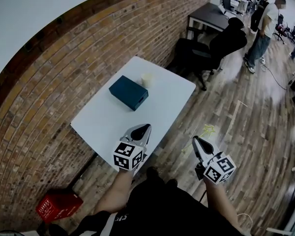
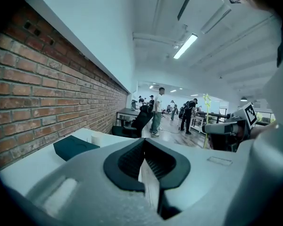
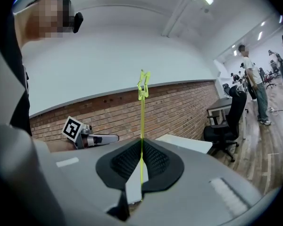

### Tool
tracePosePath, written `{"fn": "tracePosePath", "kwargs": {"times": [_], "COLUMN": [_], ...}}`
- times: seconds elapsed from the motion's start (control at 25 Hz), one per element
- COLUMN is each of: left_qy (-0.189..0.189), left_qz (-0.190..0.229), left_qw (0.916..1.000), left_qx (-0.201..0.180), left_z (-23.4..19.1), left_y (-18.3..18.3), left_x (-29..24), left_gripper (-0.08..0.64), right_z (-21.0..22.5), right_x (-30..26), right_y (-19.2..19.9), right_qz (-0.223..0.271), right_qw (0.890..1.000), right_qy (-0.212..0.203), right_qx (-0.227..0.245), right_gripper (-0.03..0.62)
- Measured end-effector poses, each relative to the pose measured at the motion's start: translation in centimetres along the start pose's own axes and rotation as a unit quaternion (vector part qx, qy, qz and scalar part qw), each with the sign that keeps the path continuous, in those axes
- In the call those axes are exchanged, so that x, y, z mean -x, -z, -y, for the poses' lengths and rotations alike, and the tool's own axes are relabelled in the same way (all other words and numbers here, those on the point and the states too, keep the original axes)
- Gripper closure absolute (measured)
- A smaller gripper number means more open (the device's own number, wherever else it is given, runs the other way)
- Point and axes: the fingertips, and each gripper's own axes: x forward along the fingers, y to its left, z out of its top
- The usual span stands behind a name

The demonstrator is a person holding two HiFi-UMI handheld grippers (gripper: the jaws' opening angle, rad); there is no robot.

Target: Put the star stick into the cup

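The stick's (image 3: 142, 119) lower end is hidden between the closed pads of the right gripper (image 3: 141, 147). In the head view the stick is a faint yellow trace against the floor. The cup (image 1: 147, 79) is too small to show its inside. The left gripper (image 2: 145, 147) body covers the box's (image 2: 73, 146) near edge.

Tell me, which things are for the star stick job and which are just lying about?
For the job: star stick, pinched in the right gripper; cup on the table.

Just lying about: box on the table; chair; red crate.
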Motion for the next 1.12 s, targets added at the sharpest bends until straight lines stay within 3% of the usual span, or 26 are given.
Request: {"fn": "tracePosePath", "kwargs": {"times": [0.64,1.12], "left_qy": [-0.023,-0.087], "left_qz": [0.022,0.010], "left_qw": [0.9993,0.9946], "left_qx": [0.018,0.056], "left_z": [-11.9,-18.2], "left_y": [-3.6,-4.7], "left_x": [-5.5,-10.8], "left_gripper": [0.552,0.552], "right_z": [1.9,8.1], "right_x": [-19.2,-31.3], "right_y": [-4.4,-6.6], "right_qz": [-0.027,-0.047], "right_qw": [0.997,0.989], "right_qy": [-0.068,-0.137], "right_qx": [0.023,0.023], "right_gripper": [0.581,0.581]}}
